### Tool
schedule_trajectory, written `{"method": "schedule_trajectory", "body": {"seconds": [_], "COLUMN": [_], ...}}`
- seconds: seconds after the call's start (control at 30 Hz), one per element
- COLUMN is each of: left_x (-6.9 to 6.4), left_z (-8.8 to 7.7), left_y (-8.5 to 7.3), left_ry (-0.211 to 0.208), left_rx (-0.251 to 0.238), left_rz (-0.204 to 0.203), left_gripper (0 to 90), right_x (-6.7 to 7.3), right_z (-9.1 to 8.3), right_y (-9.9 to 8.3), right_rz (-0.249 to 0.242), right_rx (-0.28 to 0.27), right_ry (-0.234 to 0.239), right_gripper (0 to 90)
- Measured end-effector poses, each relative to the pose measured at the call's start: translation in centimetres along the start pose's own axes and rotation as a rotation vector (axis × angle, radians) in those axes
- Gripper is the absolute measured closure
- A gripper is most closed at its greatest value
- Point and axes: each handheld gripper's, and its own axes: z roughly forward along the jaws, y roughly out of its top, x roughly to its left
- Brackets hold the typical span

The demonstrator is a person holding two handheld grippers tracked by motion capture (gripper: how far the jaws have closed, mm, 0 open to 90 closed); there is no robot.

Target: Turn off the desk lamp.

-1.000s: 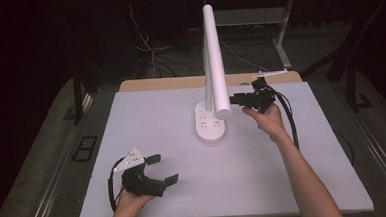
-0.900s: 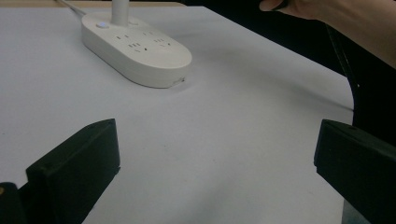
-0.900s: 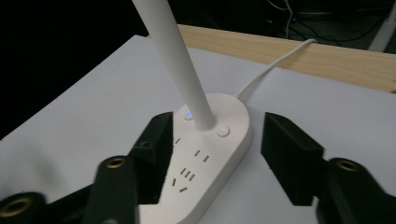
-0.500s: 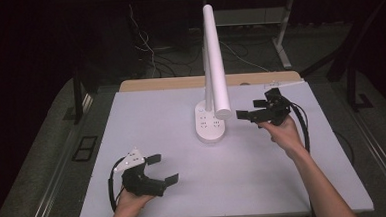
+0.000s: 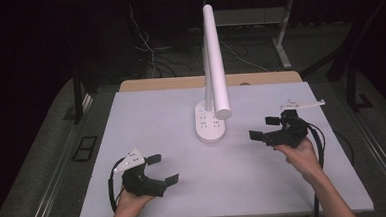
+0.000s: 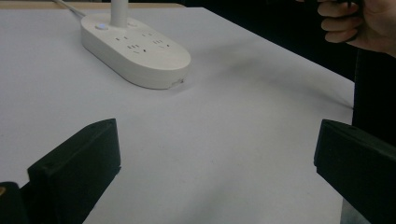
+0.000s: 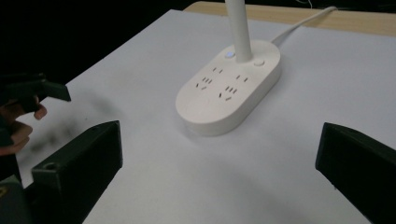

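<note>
- Left gripper (image 5: 162, 169): matte black, angular body with a grey three-cornered plate on top; it sits at the near left of the table (image 5: 146, 116); jaws stand wide apart with nothing between them; in the left gripper view both blocky jaws are cut off by the lower frame edge.
- Right gripper (image 5: 264, 128): same black build, held at the right of the table, clear of the lamp; jaws have just been opening and now stand fully apart, empty; the hand covers its rear body.
- Table: flat, smooth, pale matte sheet; a wooden edge shows at the far side.
- Lamp base (image 5: 210, 123): near the table centre, between the grippers and farther back; oval, smooth off-white plastic with socket slots and two round buttons.
- Lamp stem (image 5: 207, 82): slim, white, upright; partly hidden by the head.
- Lamp head (image 5: 215, 62): long white cylinder; its underside cannot be seen.
</note>
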Motion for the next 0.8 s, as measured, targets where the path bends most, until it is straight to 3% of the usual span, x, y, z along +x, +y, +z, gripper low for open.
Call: {"method": "schedule_trajectory", "body": {"seconds": [0.53, 0.8], "left_x": [-0.1, -0.1], "left_z": [0.0, 0.0], "left_y": [0.0, 0.0], "left_ry": [0.005, 0.006], "left_rx": [0.007, 0.007], "left_rz": [0.005, 0.006], "left_gripper": [0.0, 0.0], "right_x": [-0.1, 0.3], "right_z": [-3.1, -3.8], "right_y": [-5.5, -7.9], "right_rz": [0.034, 0.044], "right_rx": [-0.023, -0.02], "right_ry": [-0.033, -0.055], "right_gripper": [0.6, 0.6]}}
